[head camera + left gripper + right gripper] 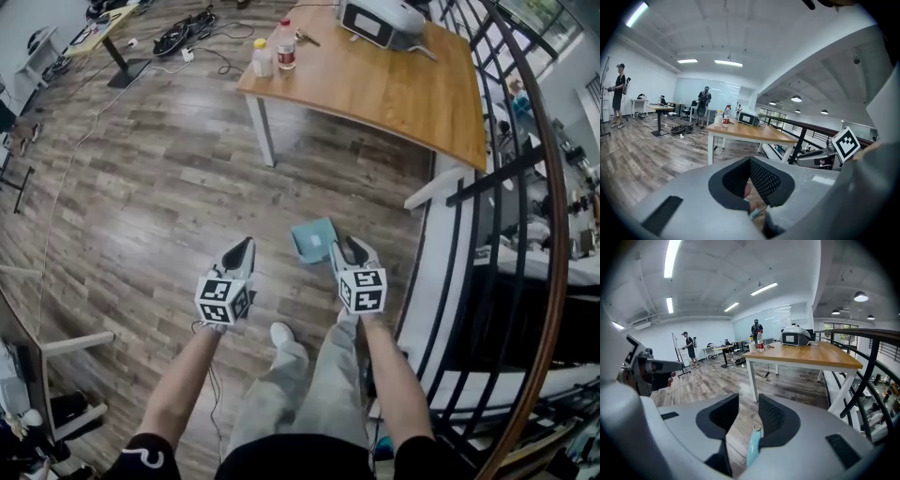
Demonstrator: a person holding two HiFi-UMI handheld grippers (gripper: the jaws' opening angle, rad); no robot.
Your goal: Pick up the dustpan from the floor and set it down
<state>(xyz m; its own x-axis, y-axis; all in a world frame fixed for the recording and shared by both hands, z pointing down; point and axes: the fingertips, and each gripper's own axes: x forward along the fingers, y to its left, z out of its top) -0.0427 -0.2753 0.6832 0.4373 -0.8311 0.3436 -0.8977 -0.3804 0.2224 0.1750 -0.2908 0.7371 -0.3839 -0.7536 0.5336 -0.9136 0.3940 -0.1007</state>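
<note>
Jaws part-open, the right gripper [747, 403] straddles the dustpan's [314, 241] handle [753, 446] ungripped, the left gripper [750, 161] closed and empty beside the dustpan; pickup is in hand, needing a firm squeeze next

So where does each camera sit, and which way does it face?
Head view: on the person's head, looking steeply down at floor and dustpan; forearms, legs, left gripper, right gripper show.
Left gripper view: on the left gripper, looking along its jaws toward the table; the right gripper's marker cube shows.
Right gripper view: on the right gripper, toward that table; dustpan handle between its jaws.
Shared: all three show the table.
</note>
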